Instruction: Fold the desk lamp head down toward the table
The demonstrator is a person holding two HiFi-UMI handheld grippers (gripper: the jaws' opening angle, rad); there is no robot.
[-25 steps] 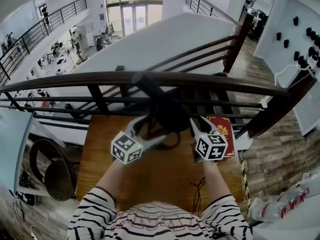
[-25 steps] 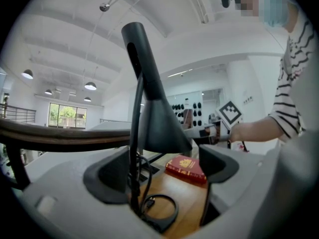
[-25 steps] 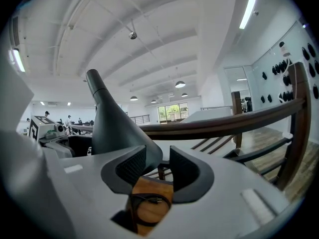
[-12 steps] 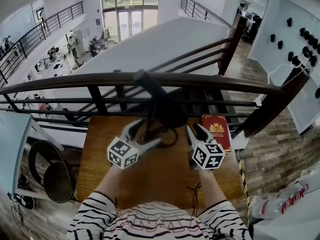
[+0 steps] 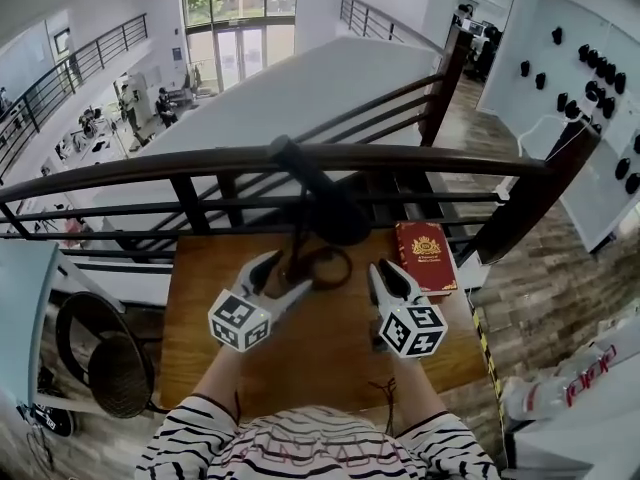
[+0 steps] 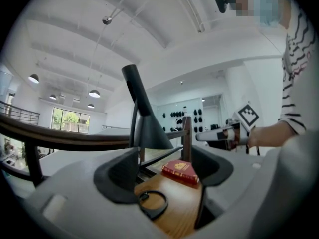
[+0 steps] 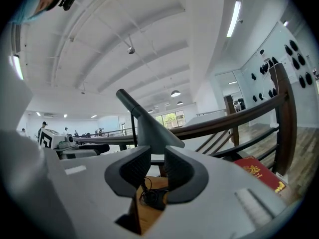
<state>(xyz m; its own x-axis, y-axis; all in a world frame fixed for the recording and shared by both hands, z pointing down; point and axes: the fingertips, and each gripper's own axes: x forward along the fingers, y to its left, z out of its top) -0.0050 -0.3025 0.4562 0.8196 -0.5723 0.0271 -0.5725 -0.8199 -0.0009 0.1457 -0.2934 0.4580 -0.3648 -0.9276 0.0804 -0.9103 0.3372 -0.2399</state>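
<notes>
The desk lamp point(image 5: 335, 213) stands mid-frame on the surface point(image 5: 200, 318), its head slanting from upper left to lower right, just beyond both grippers. The left gripper point(image 5: 288, 273) and right gripper point(image 5: 390, 268) have fingers apart and empty, having just been closing. The right seems nearer the head.

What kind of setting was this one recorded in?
Probably a mezzanine in an open office or lab building: a wooden table stands against a dark railing overlooking a lower floor with desks, glass entrance doors beyond.
</notes>
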